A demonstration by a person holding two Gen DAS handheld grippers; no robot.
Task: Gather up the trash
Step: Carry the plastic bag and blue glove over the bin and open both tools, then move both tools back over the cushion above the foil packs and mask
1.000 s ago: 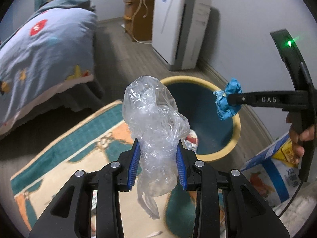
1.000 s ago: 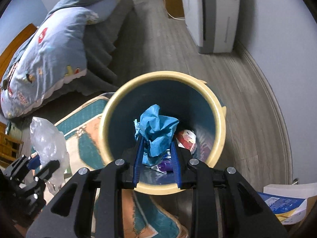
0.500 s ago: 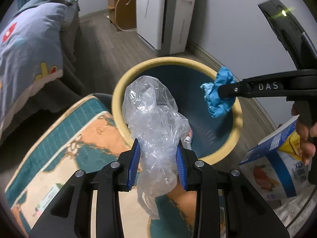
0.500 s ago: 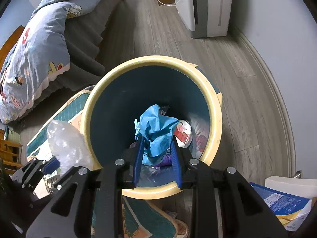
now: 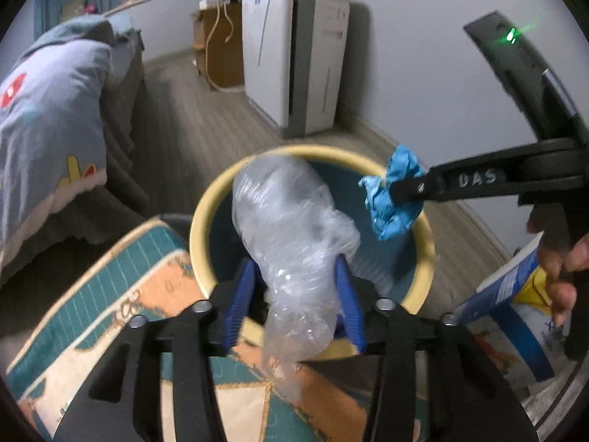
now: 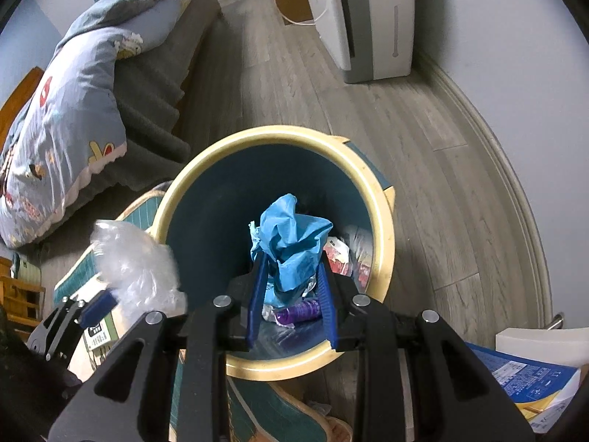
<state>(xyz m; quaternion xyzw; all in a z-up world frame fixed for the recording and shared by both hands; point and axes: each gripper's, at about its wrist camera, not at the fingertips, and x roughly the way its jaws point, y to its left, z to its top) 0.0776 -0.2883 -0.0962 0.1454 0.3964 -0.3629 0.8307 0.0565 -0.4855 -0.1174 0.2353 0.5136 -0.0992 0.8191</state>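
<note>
The left gripper [image 5: 296, 293] squeezes a crumpled clear plastic bag [image 5: 294, 235]; the right gripper [image 6: 291, 287] pinches a scrunched blue paper wad [image 6: 291, 243] — both above the round yellow-rimmed bin [image 6: 383, 243]. The light bag sits near the rim and could float out onto the patterned rug [image 5: 110, 294].

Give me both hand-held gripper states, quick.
Left hand-held gripper: shut on the clear plastic bag.
Right hand-held gripper: shut on the blue paper wad, over the bin.
</note>
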